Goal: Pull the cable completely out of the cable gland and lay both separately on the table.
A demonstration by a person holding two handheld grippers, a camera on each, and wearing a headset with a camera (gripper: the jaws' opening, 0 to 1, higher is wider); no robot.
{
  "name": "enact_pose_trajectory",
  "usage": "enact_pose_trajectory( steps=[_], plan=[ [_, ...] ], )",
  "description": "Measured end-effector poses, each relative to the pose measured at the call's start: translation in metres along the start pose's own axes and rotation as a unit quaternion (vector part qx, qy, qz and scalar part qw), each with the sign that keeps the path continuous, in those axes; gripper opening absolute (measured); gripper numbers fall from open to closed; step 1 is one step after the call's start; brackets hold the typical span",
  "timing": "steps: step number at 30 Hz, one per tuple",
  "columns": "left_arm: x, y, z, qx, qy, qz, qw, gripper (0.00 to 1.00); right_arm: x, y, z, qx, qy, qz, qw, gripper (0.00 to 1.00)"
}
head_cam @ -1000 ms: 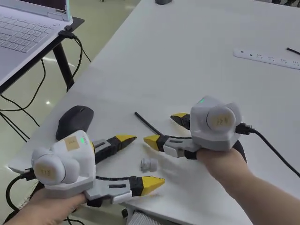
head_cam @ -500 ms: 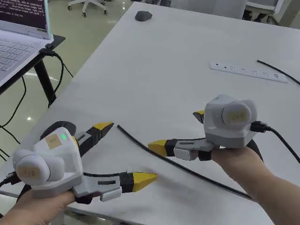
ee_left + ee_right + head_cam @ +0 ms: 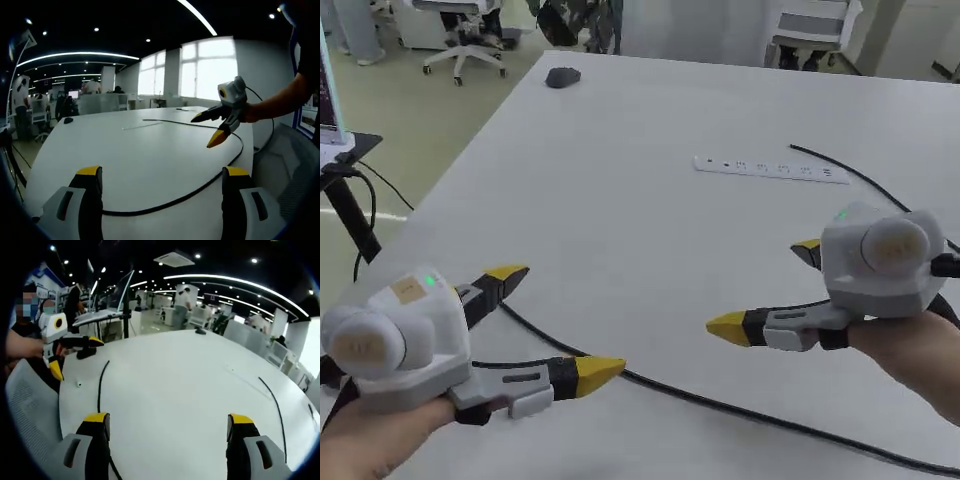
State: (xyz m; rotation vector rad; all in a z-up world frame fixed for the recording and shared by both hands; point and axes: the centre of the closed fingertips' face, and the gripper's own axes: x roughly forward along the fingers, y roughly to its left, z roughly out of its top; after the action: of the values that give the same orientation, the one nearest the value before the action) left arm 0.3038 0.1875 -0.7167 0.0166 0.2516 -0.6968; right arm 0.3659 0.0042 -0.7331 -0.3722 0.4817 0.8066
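Yellow-tipped left gripper [image 3: 552,320]: jaws spread wide and empty; it hovers low over the near table edge; I judge it has no reason to grip, since the two pieces already lie apart
Black cable [image 3: 720,405]: flat on the white table [image 3: 620,200]; one end lies near the left gripper and the rest runs off to the right, passing below the right gripper; in the left gripper view it curves across between that gripper's jaws without touching them; no fitting sits on the length that shows
Cable gland [image 3: 79,384]: a small white piece on the table in the right gripper view, just beside the cable's run but not on it, near the left gripper; too small to make out more; lying loose like this is what the task asks for
Right gripper [image 3: 766,286]: jaws likewise apart and holding nothing; held above the cable, not on it; the task looks done
Power strip [image 3: 770,168]: white, farther back, well apart from the work; a second black cable [image 3: 850,172] runs by its right end
Computer mouse [image 3: 563,77]: dark, near the far edge; out of the way
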Motion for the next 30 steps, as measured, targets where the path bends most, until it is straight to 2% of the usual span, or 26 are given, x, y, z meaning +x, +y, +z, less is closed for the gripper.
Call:
enact_pose_trajectory(
  steps=[4,7,10,12,15,18,21,23,30],
  plan=[
    [0.016,-0.015,0.014,0.001,0.002,-0.013,0.9999,0.99,-0.048,-0.045,-0.035,0.001,0.014,-0.029,0.9995,0.98],
    [0.028,-0.024,0.02,0.005,0.011,-0.018,0.9998,0.99,-0.083,-0.082,-0.059,0.0,0.033,-0.063,0.9975,0.97],
    [0.035,-0.032,0.026,0.011,0.008,-0.015,0.9998,0.99,-0.11,-0.107,-0.069,0.017,0.019,-0.09,0.9956,0.98],
    [0.04,-0.036,0.028,0.012,0.01,-0.012,0.9998,0.99,-0.123,-0.115,-0.075,0.039,0.012,-0.099,0.9942,0.99],
    [0.044,-0.042,0.026,0.013,0.019,-0.012,0.9997,0.99,-0.13,-0.112,-0.084,0.077,0.008,-0.102,0.9917,0.99],
    [0.045,-0.046,0.021,0.007,0.025,-0.006,0.9996,0.99,-0.131,-0.102,-0.092,0.091,0.014,-0.104,0.9903,0.99],
    [0.045,-0.048,0.018,0.004,0.029,-0.003,0.9996,0.99,-0.127,-0.09,-0.096,0.099,0.013,-0.095,0.9904,0.99],
    [0.044,-0.048,0.01,0.014,0.051,-0.001,0.9986,0.99,-0.123,-0.084,-0.098,0.101,0.015,-0.091,0.9906,0.99],
    [0.039,-0.046,0.016,0.02,0.043,0.008,0.9988,0.99,-0.116,-0.074,-0.109,0.099,0.025,-0.085,0.9912,0.99]
  ],
)
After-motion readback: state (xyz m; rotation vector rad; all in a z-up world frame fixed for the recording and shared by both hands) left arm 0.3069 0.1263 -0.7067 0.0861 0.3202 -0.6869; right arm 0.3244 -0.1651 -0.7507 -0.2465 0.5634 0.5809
